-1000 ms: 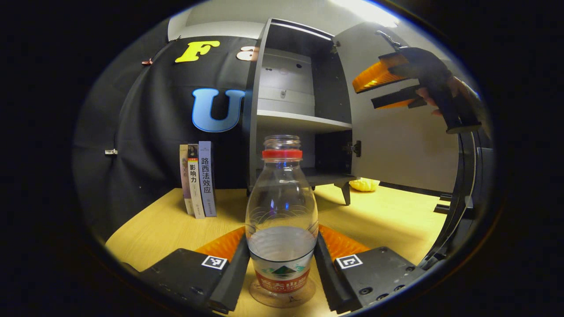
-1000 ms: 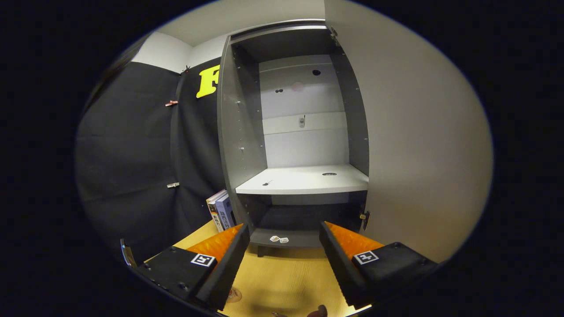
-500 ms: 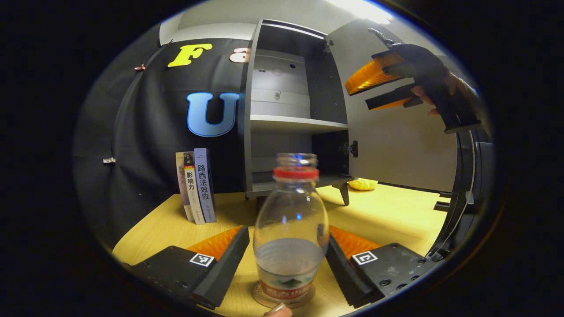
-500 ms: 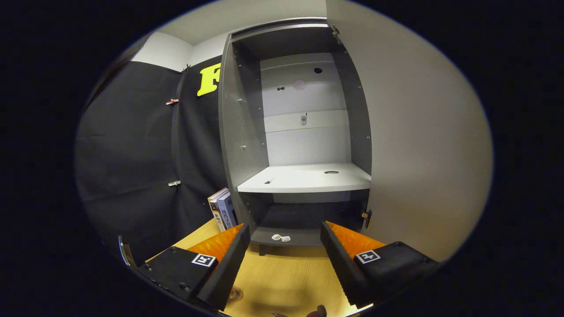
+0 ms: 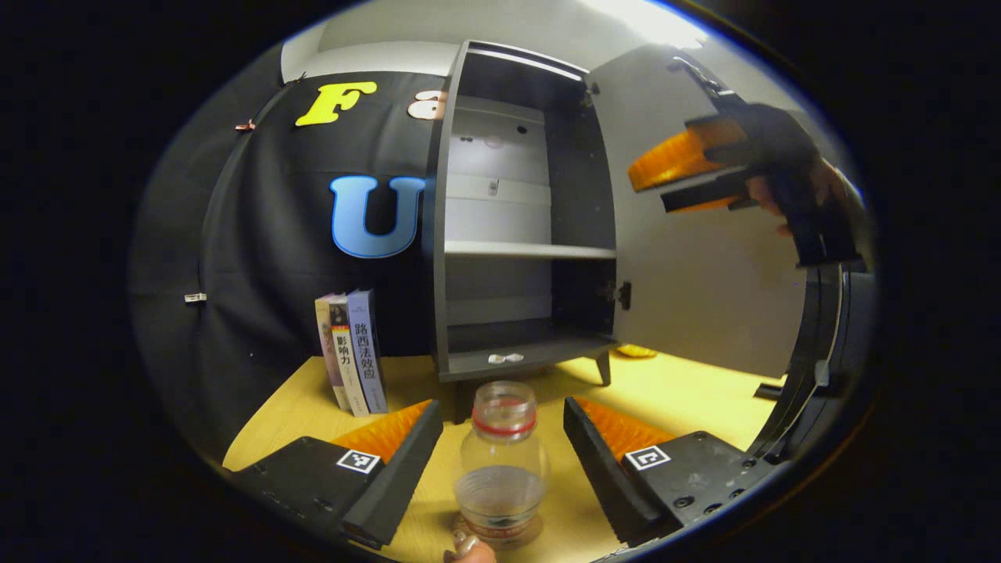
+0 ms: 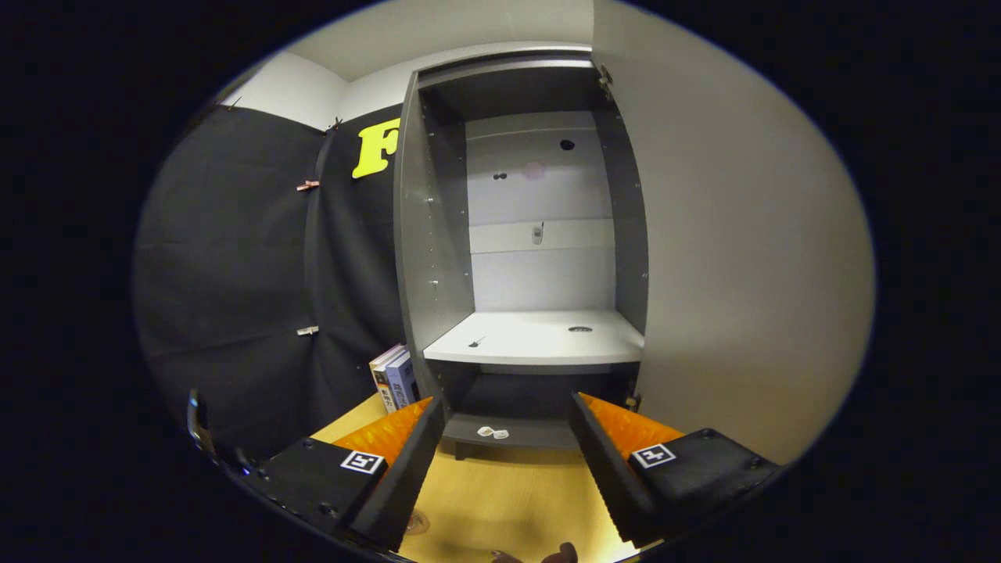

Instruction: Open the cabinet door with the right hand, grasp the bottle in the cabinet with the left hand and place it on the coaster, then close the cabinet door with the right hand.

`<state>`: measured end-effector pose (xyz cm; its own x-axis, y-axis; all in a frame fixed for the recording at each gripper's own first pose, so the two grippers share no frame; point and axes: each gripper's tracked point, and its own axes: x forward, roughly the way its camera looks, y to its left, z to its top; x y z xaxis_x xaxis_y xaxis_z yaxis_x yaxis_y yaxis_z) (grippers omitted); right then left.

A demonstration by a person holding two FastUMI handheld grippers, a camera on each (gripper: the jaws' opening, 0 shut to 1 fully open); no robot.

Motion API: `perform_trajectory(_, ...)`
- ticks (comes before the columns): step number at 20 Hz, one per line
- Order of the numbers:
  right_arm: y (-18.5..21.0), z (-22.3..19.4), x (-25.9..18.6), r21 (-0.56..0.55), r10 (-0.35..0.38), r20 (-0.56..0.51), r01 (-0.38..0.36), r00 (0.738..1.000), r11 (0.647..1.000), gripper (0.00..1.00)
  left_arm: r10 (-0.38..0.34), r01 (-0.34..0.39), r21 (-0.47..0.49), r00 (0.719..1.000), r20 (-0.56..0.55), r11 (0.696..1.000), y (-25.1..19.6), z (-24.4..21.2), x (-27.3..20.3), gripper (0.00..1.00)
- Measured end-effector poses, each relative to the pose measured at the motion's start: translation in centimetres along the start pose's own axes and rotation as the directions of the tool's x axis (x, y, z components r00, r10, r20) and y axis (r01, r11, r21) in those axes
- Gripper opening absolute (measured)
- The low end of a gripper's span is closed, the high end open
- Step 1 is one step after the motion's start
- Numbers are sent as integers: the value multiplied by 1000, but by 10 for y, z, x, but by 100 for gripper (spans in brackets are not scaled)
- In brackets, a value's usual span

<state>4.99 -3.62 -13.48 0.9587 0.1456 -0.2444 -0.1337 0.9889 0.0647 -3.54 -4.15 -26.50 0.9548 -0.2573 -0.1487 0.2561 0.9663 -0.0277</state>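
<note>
A clear bottle [image 5: 500,461] with a red neck ring and no cap stands upright on a clear coaster [image 5: 534,536] on the wooden table. My left gripper [image 5: 502,408] is open, with a finger on each side of the bottle and a gap to both. The grey cabinet [image 5: 438,234] [image 6: 430,258] stands open, its door [image 5: 704,297] [image 6: 743,274] swung out to the right. A hand holds my right gripper [image 5: 649,188] open in the air in front of the door's upper part. In the right gripper view it [image 6: 500,407] points into the cabinet with nothing between its fingers.
Three books [image 5: 352,352] [image 6: 393,379] stand upright left of the cabinet. Small white bits [image 5: 504,358] [image 6: 493,432] lie on the cabinet's bottom shelf. A yellow object [image 5: 637,352] lies behind the cabinet leg. A fingertip [image 5: 469,547] shows at the lower edge.
My left gripper has let go of the bottle and drawn back and up from it; the bottle stays standing on the coaster. The right gripper has dropped slightly, still open.
</note>
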Motion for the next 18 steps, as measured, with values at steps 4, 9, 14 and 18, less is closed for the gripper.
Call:
perform_trajectory(4,-10,25,-41,-75,-59,15,60,998,995,99,-66,62,110,997,33,992,-25,71,-23,98)
perform_trajectory(9,-39,50,-128,-68,-185,52,188,981,980,98,-268,268,4,963,-9,963,-82,109,-41,96)
perform_trajectory(14,-118,75,-225,-36,-453,128,461,882,887,97,-396,397,-85,918,31,914,-122,147,-28,98)
perform_trajectory(18,-168,69,-242,-60,-519,121,528,846,847,94,-441,443,-69,896,47,894,-141,160,-3,96)
